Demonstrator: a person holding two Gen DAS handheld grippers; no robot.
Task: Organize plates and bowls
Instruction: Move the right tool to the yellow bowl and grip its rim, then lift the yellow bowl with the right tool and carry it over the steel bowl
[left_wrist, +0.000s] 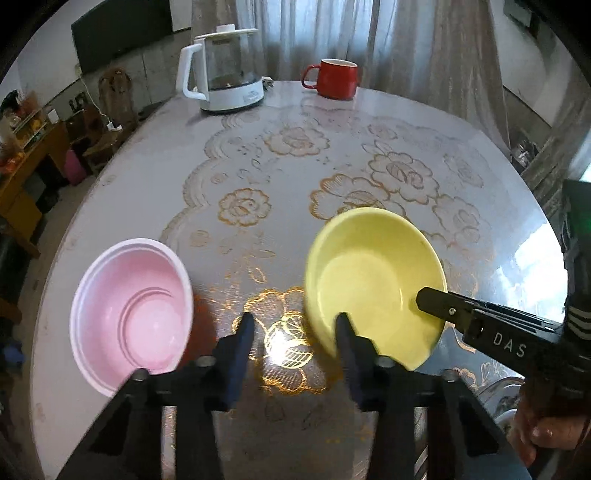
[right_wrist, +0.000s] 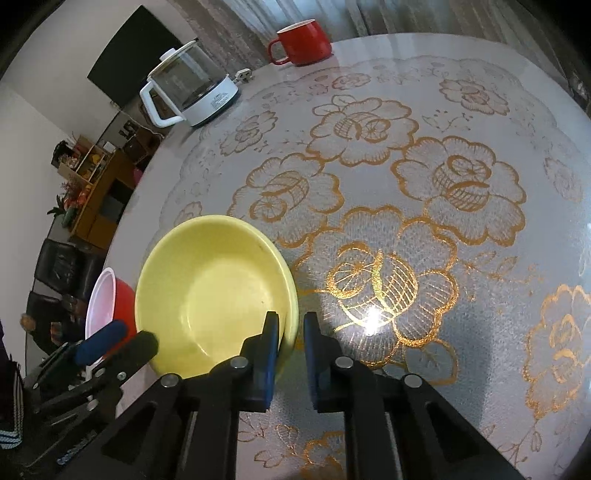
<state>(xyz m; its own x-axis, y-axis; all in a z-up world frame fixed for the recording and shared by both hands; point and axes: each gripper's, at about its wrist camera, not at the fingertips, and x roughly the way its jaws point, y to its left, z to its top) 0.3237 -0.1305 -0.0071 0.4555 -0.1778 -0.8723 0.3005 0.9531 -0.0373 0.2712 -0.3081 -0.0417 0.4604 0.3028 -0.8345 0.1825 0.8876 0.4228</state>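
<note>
A yellow bowl (left_wrist: 373, 280) (right_wrist: 218, 288) sits on the round table beside a bowl that is pink inside and red outside (left_wrist: 129, 314) (right_wrist: 107, 302). My right gripper (right_wrist: 291, 332) (left_wrist: 421, 297) is shut on the yellow bowl's near rim, one pad inside and one outside. My left gripper (left_wrist: 295, 332) (right_wrist: 122, 341) hovers between the two bowls with its jaws partly apart. Its right finger (left_wrist: 345, 332) overlaps the yellow bowl's left rim. Its left finger stands clear of both bowls, so nothing is pinched.
A white and glass kettle (left_wrist: 225, 70) (right_wrist: 192, 92) and a red mug (left_wrist: 332, 77) (right_wrist: 303, 40) stand at the table's far edge. The table (left_wrist: 258, 166) has a glossy cover with gold flowers. A person's hand (left_wrist: 543, 432) holds the right gripper at the lower right.
</note>
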